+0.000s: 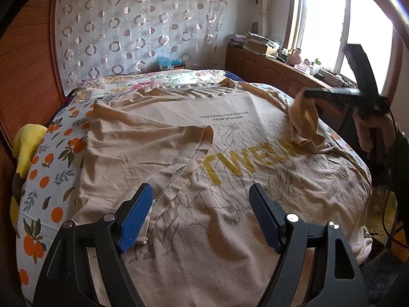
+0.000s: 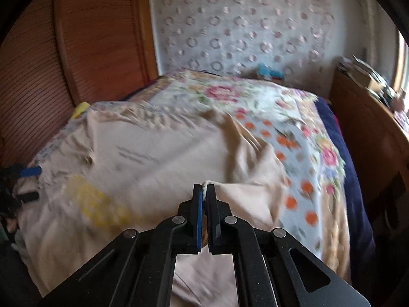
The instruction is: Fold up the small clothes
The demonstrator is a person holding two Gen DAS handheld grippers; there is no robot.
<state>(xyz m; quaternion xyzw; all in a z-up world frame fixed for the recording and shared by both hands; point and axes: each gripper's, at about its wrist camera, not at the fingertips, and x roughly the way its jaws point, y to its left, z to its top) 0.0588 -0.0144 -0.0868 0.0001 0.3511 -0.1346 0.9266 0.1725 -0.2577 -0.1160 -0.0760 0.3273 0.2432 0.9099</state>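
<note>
Wardrobe (image 1: 30, 58) and cabinet (image 1: 268, 66) hem the open bed (image 1: 51, 179).

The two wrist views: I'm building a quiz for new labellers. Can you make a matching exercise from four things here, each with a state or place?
Things:
1. left gripper
2. right gripper
3. beige T-shirt
4. yellow cloth

States or places:
A. pinched on a sleeve edge
B. spread across the bed
C. jaws apart above the shirt
D. at the bed's edge by the wooden panel

Pairs: 1-C, 2-A, 3-B, 4-D

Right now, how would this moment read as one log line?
left tool: open over T-shirt | right tool: shut on sleeve edge | bed: T-shirt spread
</note>
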